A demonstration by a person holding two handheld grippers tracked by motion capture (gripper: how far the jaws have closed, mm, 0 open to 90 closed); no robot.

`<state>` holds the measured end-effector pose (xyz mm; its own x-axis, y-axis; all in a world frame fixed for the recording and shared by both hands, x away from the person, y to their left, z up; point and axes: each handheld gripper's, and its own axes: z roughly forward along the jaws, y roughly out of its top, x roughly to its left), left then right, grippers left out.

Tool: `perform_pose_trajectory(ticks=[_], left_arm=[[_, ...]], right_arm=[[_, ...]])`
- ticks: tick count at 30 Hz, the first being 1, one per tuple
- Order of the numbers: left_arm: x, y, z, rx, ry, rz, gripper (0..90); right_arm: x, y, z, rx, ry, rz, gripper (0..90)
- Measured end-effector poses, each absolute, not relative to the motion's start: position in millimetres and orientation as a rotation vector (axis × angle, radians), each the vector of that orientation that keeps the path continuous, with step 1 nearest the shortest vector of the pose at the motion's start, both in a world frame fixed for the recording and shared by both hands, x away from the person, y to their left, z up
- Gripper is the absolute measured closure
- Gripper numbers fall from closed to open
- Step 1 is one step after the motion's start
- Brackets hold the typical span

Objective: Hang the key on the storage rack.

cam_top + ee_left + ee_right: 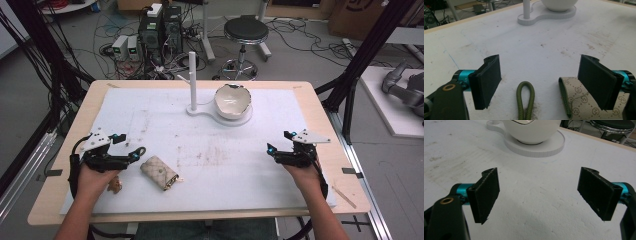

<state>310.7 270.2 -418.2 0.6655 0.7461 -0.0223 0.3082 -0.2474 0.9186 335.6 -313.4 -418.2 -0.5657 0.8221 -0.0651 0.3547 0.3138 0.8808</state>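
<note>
Both grippers are low over the white mat [165, 107], one at each side, and both are wide open. The left gripper [131, 153] sits at the near left corner, held by the person's left hand [92, 179], jaws spread well apart with nothing between them but the mat and a cord. Just beside it, toward the middle, lies the pouch [159, 172], a small beige patterned case, flat on the mat and angled across it.

From the left gripper view, the pouch [584, 105] sits right under the right-hand jaw, partly hidden behind it; whether the jaw touches it cannot be told. A green cord loop [525, 100] lies on the mat between the two jaws, closer to the middle, clear of both pads. A small brown thing [114, 186] shows by the left hand in the high view, too small to make out.

Over on the other side, the right gripper [280, 145] is near the right edge of the mat, well apart from the pouch, held in the right hand [306, 175]. Its jaws stand open too, bare mat between them.

At the far side, the white bowl [232, 100] sits on the stand's round base [200, 111], with the upright post [192, 80] just beside it. In the right gripper view the bowl [531, 131] is straight ahead.
</note>
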Motion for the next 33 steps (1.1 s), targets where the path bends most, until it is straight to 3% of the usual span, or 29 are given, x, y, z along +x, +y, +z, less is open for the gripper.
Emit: perform_pose_trajectory(ticks=[21, 33], left_arm=[[305, 280, -420, 1.849, 0.862, 0.526, 18.8], [301, 288, -430, 1.976, 0.898, 0.527, 20.1]], right_arm=[[339, -304, -419, 1.009, 2.088, 1.190, 18.2], [345, -298, -421, 1.006, 2.111, 1.200, 18.2]])
